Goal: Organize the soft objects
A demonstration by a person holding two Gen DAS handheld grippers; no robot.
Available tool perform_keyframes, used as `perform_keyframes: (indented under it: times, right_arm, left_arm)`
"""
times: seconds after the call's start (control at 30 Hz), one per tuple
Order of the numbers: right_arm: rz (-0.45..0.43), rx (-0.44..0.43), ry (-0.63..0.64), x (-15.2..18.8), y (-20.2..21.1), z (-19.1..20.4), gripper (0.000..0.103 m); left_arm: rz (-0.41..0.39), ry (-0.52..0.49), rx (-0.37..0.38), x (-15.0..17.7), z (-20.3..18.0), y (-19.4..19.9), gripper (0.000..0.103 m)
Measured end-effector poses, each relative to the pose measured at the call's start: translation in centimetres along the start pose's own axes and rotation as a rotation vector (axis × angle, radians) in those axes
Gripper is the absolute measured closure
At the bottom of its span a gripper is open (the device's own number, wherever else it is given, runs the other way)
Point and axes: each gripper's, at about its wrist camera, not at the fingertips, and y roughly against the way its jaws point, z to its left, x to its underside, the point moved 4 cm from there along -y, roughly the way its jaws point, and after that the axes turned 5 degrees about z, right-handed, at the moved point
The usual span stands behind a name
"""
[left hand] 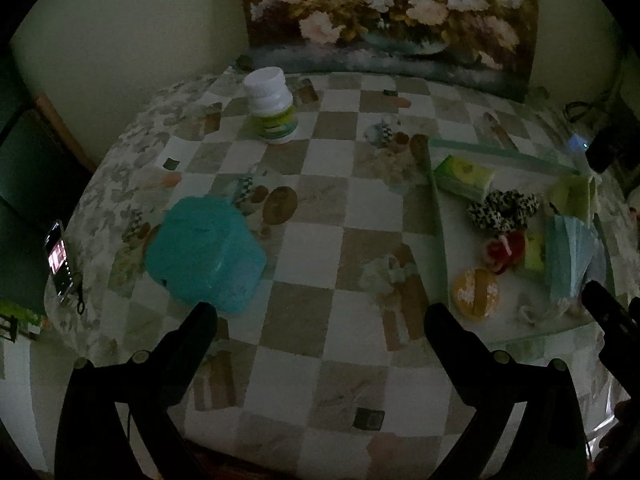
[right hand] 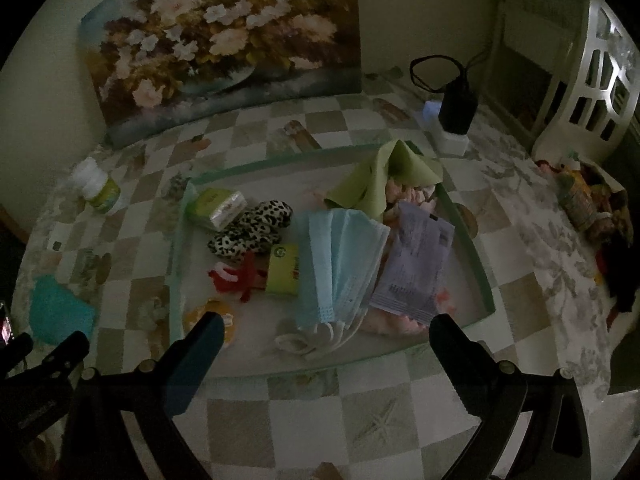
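Both tools are spread wide and hold nothing: the left tool [left hand: 320, 312] hovers above the table [left hand: 304, 264] just beside the teal sponge [left hand: 204, 252], and the right tool [right hand: 326, 322] hovers at the near rim of the tray [right hand: 468, 236]. The tray already carries the face masks [right hand: 340, 256], leopard-print scrunchie [right hand: 252, 228], tissue pack [right hand: 218, 206] and green cloth [right hand: 384, 180]; the sponge is the one soft item lying well apart from it. Probable faults: dim lighting may cause a misjudged descent, so the left tool pushes the sponge toward the phone [left hand: 58, 260] at the table edge. A shallow pinch could let the compressible sponge slip out during transfer. The pill bottle [left hand: 272, 108] is rigid and should be left outside the tray.
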Motion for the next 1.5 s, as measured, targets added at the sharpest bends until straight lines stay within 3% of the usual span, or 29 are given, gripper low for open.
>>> perform_keyframes:
  times: [1.5]
  right_arm:
    - [0.027, 0.029, 0.093, 0.0, -0.7, 1.5, 0.0]
  left_arm:
    - [0.028, -0.002, 0.022, -0.3, 0.1, -0.2, 0.0]
